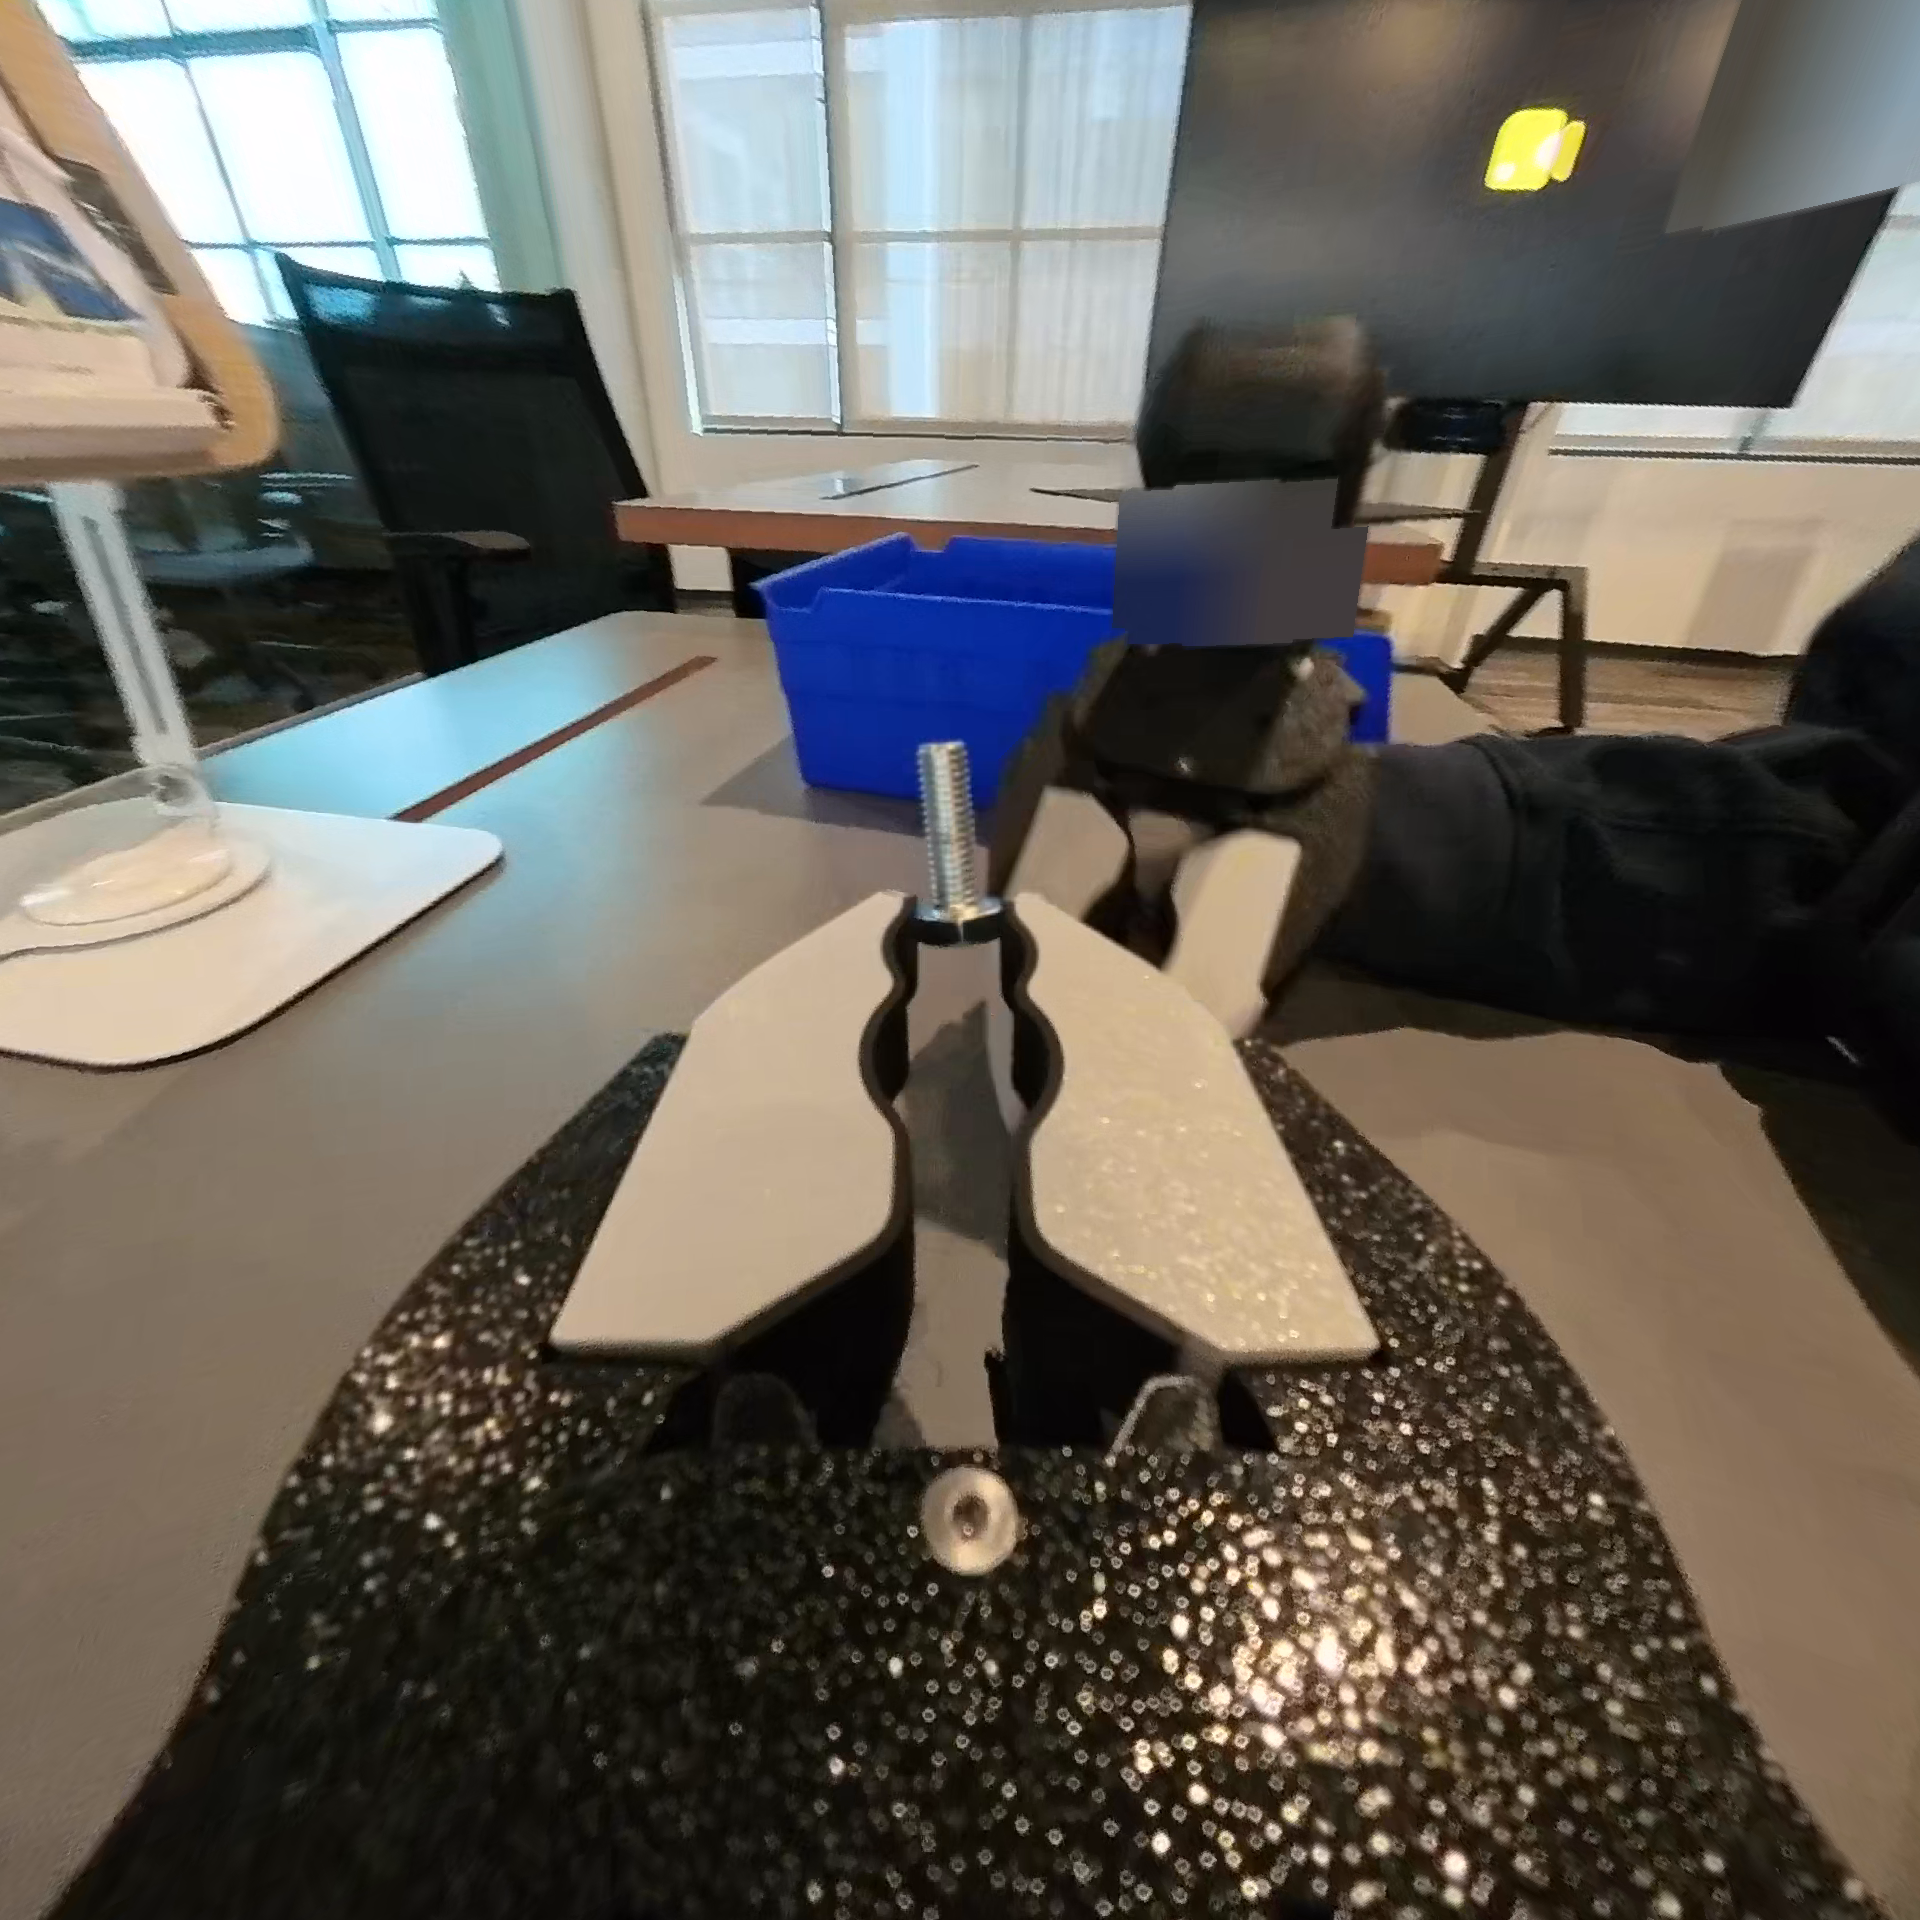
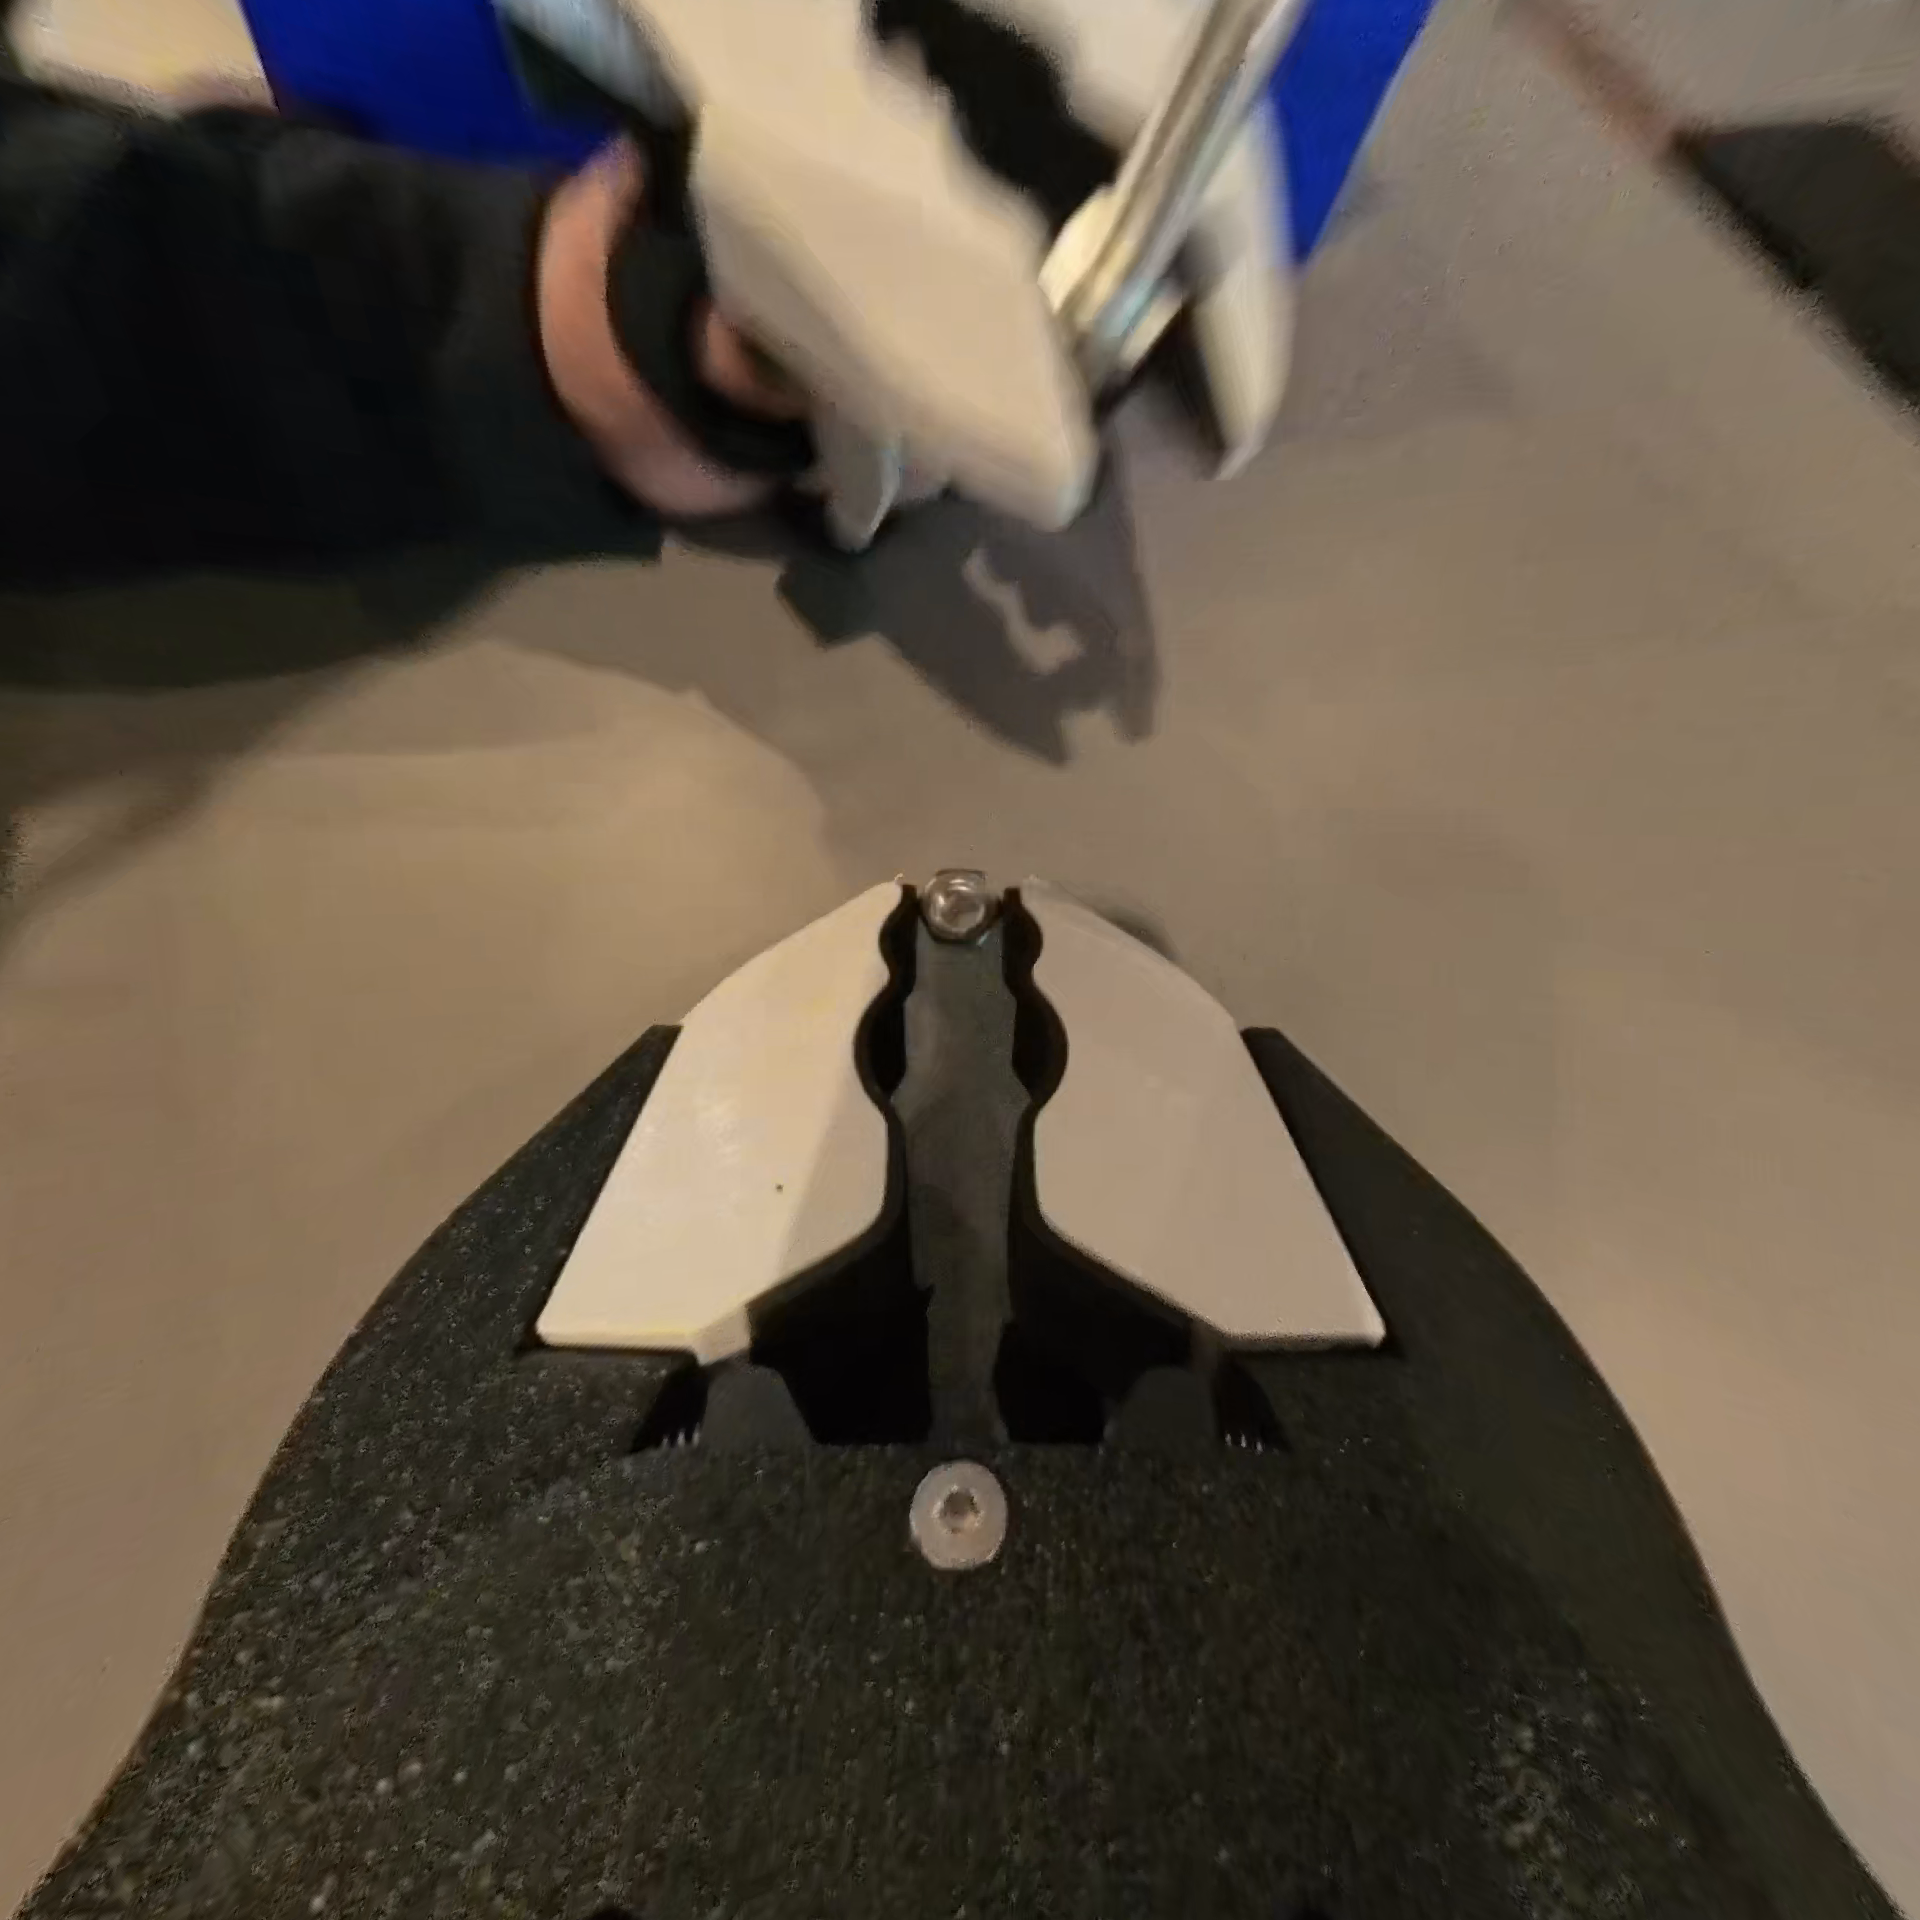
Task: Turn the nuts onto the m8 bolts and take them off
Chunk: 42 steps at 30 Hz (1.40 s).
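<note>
So rn the nut and bolt are apart, each in its own gripper, and nothing's threaded yet afaict. The left gripper [image 1: 958,925] is closed narrow on the hex head of a shiny zinc-plated steel bolt [image 1: 948,831], both grey fingertips [image 1: 831,935] snug against the head, threaded shank sticking straight up and bare all the way to the tip, no nut on it. The right gripper [image 2: 961,899] is pinched narrow on a small silvery metal hex nut [image 2: 958,906] right at the very tips, hovering over the plain grey-brown tabletop [image 2: 1455,831]. In the left wrist view that right gripper sits just beside the bolt, to its right and a bit behind, tilted down, w/ a dark sleeve behind it. So imo this is either just before spinning the nut on or just after it came off, can't tell which from this. What's left at minimum: line the nut's hole up over the shank tip and start turning. Bolt looks clean, bright, crisp threads, short-ish. Nut is tiny in view and a bit blurry, so can't say how square it sits in the pads. Blue plastic bin [image 1: 935,665] sits on the table behind everything, contents not visible.
</note>
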Tool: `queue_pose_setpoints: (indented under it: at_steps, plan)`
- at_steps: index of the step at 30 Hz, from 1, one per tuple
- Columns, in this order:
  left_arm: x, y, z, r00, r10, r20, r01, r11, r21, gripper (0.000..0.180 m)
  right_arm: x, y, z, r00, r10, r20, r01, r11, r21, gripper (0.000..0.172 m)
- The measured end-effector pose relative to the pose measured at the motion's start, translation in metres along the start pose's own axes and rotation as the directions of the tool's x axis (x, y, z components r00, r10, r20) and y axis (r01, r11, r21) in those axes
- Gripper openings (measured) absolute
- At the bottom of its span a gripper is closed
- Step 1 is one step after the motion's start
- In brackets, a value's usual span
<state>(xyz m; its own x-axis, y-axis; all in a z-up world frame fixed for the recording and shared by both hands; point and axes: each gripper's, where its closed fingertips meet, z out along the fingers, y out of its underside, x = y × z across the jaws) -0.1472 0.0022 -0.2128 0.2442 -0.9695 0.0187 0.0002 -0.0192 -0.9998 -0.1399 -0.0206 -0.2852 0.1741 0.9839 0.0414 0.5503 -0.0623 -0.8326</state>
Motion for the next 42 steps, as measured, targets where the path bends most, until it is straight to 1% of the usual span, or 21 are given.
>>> queue_pose_setpoints:
  at_steps: [2, 5, 7, 8, 11, 18, 25, 32, 34, 36, 39, 42]
  plan:
    - [0.008, 0.004, 0.003, 0.999, 0.001, -0.048, -0.003, 1.000, -0.030, 0.014, 0.007, -0.024, -0.019, 0.999, 0.005, -0.035, 0.001, 0.987, 0.163, 0.015]
    - [0.018, 0.011, 0.007, 0.993, 0.015, -0.114, -0.025, 0.996, -0.088, 0.014, 0.006, -0.052, -0.048, 0.997, -0.036, -0.064, 0.056, 0.933, 0.355, 0.015]
    - [0.025, 0.017, 0.010, 0.988, 0.027, -0.151, -0.048, 0.990, -0.131, 0.014, 0.000, -0.064, -0.060, 0.998, -0.048, -0.037, 0.060, 0.897, 0.438, 0.015]
    - [0.028, 0.020, 0.012, 0.985, 0.034, -0.167, -0.060, 0.987, -0.152, 0.014, -0.002, -0.067, -0.062, 0.999, -0.051, -0.020, 0.054, 0.889, 0.454, 0.015]
    - [0.035, 0.026, 0.014, 0.978, 0.046, -0.204, -0.086, 0.978, -0.190, 0.014, -0.007, -0.066, -0.060, 0.998, -0.063, 0.008, 0.053, 0.896, 0.441, 0.015]
    - [0.043, 0.030, 0.014, 0.966, 0.041, -0.256, -0.097, 0.973, -0.210, 0.014, -0.010, -0.060, -0.053, 0.997, -0.060, 0.045, 0.037, 0.914, 0.404, 0.015]
    - [0.051, 0.034, 0.015, 0.954, 0.049, -0.295, -0.123, 0.964, -0.236, 0.014, -0.016, -0.054, -0.052, 0.995, -0.065, 0.072, 0.039, 0.948, 0.316, 0.015]
    - [0.055, 0.031, 0.016, 0.948, 0.031, -0.316, -0.105, 0.970, -0.220, 0.014, -0.019, -0.055, -0.056, 0.994, -0.054, 0.097, 0.021, 0.948, 0.317, 0.015]
    - [0.055, 0.030, 0.018, 0.953, 0.029, -0.301, -0.096, 0.973, -0.208, 0.014, -0.017, -0.056, -0.057, 0.995, -0.043, 0.091, 0.011, 0.944, 0.329, 0.015]
    - [0.050, 0.026, 0.020, 0.966, 0.023, -0.258, -0.073, 0.980, -0.187, 0.014, -0.010, -0.059, -0.058, 0.998, -0.008, 0.061, -0.013, 0.938, 0.345, 0.015]
    - [0.037, 0.023, 0.025, 0.989, 0.023, -0.145, -0.048, 0.983, -0.176, 0.014, 0.004, -0.060, -0.058, 0.997, 0.074, 0.000, -0.070, 0.934, 0.350, 0.015]
    - [0.025, 0.022, 0.029, 0.998, 0.056, -0.026, -0.060, 0.981, -0.183, 0.014, 0.014, -0.061, -0.057, 0.987, 0.152, -0.046, -0.126, 0.927, 0.352, 0.015]
